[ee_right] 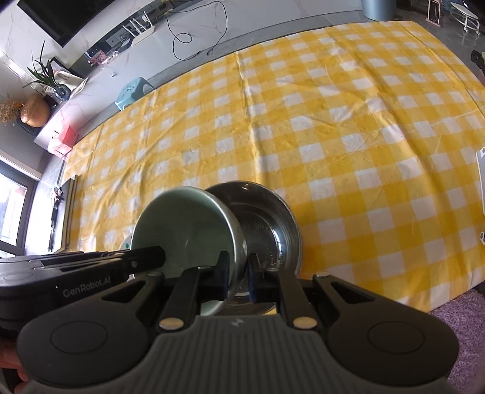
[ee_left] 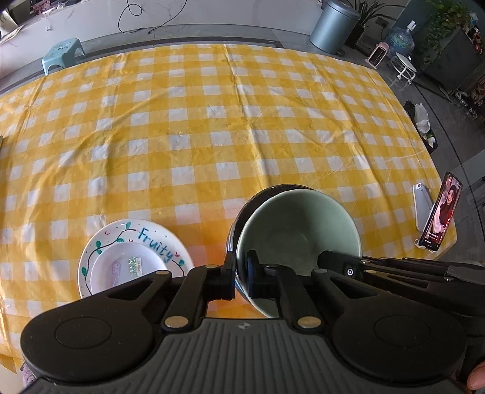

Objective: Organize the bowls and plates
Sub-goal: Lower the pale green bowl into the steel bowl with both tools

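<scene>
My left gripper [ee_left: 241, 274] is shut on the rim of a pale green bowl [ee_left: 298, 230], held tilted above the table. My right gripper [ee_right: 239, 272] is shut on the rim of a metal bowl [ee_right: 266, 218], also tilted, with the green bowl [ee_right: 185, 224] pressed against or partly inside it. The metal bowl shows as a dark rim [ee_left: 239, 212] behind the green bowl in the left wrist view. A white plate lettered "Fruity" [ee_left: 151, 239] lies on the cloth at left with a smaller white dish [ee_left: 127, 266] on it.
A yellow-and-white checked cloth [ee_left: 212, 121] covers the table. A phone on a stand [ee_left: 442, 212] and a white device [ee_left: 423, 206] stand at the right edge. A teal stool [ee_left: 62, 54] and grey bin [ee_left: 333, 25] stand beyond the far edge.
</scene>
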Available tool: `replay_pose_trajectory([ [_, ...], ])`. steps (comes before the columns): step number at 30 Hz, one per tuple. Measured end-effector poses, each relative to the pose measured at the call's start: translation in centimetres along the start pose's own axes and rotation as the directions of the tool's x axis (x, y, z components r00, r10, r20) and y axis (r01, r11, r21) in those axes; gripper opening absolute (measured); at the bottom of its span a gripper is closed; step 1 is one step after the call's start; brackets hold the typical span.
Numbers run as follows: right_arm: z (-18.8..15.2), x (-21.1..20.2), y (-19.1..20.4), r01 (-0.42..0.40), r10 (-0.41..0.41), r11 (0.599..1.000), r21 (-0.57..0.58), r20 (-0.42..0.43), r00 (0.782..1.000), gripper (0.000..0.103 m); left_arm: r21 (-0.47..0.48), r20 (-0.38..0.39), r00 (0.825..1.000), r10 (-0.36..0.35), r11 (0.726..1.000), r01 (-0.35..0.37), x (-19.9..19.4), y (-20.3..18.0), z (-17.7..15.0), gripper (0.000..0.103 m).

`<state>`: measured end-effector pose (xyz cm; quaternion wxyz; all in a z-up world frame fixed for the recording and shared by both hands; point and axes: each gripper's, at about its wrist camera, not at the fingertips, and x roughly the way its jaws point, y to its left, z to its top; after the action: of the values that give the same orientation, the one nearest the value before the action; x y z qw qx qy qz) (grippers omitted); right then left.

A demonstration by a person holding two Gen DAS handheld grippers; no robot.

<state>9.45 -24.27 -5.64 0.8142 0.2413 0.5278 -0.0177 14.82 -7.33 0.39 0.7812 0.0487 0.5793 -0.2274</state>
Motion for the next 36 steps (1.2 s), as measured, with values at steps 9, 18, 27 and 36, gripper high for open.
replay_pose_trajectory([
  [9,0.5,1.4,-0.4,0.051,-0.052,0.999,-0.019,-0.028,0.998,0.008,0.026,-0.012,1.000,0.007,1.000,-0.006,1.3,-0.6,0.5,0.006],
  [18,0.6,2.8,-1.3,0.068,-0.068,0.998,-0.018,-0.050,0.996,0.008,0.065,-0.029,0.999,0.025,0.998,-0.023,2.6,-1.1,0.7,0.006],
  [27,0.2,2.7,0.3,0.135,-0.137,0.978,-0.158,-0.002,0.991,0.012,0.083,0.009,0.999,0.034,0.996,-0.035,1.7,-1.4,1.1,0.006],
  [36,0.3,1.4,1.4,0.219,-0.200,0.947,-0.236,0.104,0.974,0.015,0.096,0.031,0.999,0.035,0.995,-0.038,0.8,-1.3,0.9,0.007],
])
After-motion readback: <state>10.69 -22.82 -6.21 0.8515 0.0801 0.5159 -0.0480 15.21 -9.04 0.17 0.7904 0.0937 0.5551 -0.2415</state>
